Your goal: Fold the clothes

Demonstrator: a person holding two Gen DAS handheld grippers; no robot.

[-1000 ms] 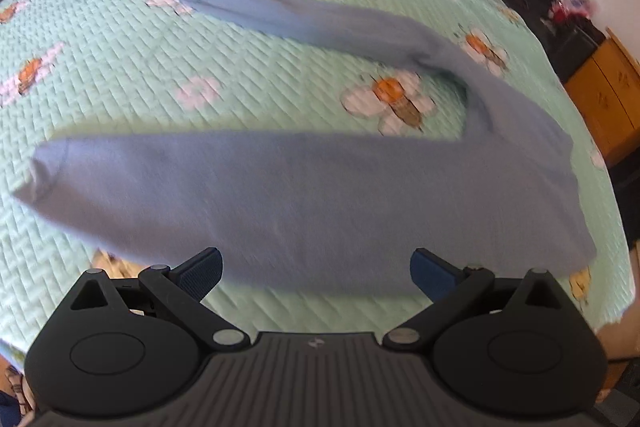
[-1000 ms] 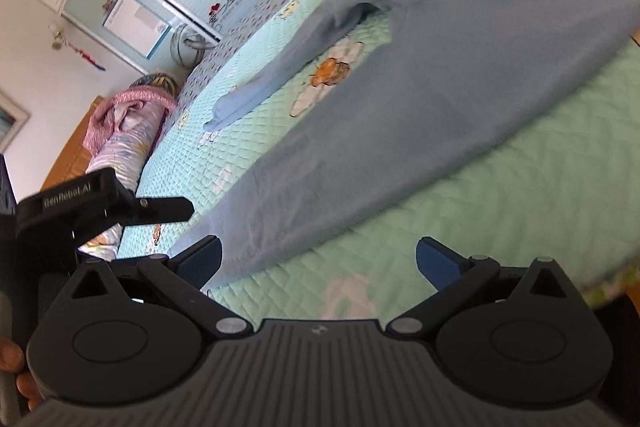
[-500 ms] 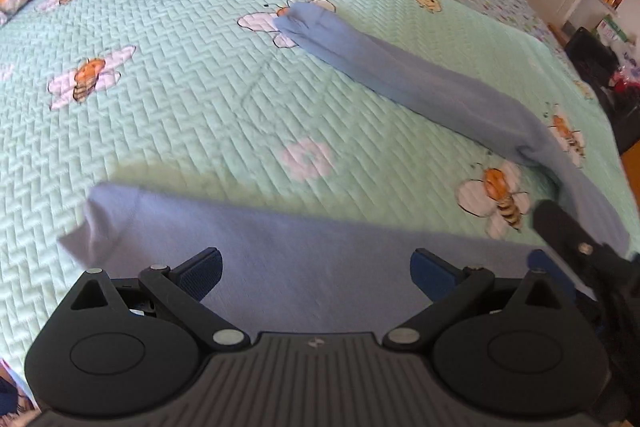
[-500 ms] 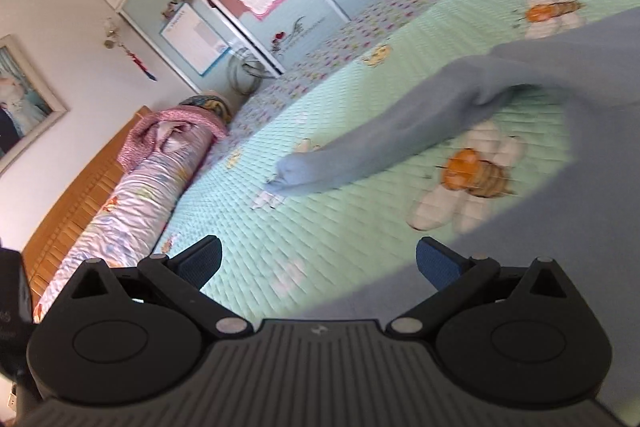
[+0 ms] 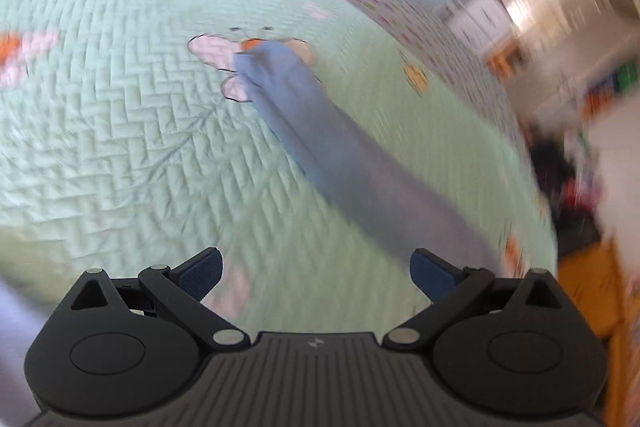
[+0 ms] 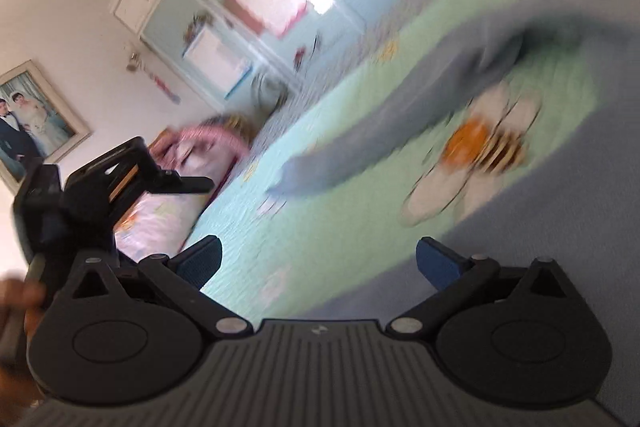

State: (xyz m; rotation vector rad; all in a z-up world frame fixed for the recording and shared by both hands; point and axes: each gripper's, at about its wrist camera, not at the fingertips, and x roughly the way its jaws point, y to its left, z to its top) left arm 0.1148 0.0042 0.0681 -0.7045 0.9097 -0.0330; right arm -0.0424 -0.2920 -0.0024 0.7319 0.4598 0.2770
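The bed (image 5: 120, 131) wears a mint quilt stitched in a zigzag pattern, printed with bees and pale flowers — the far border carries small coloured dots. On it lies the blue garment (image 5: 320, 147): in the left wrist view one long limb runs from centre toward 4 o'clock, its end resting on a bee print. In the right wrist view that limb (image 6: 384, 131) sits at centre, the broad body (image 6: 560, 227) spreads toward 4 o'clock, and a pink bolster (image 6: 192, 163) lies at 9 o'clock — all blurred
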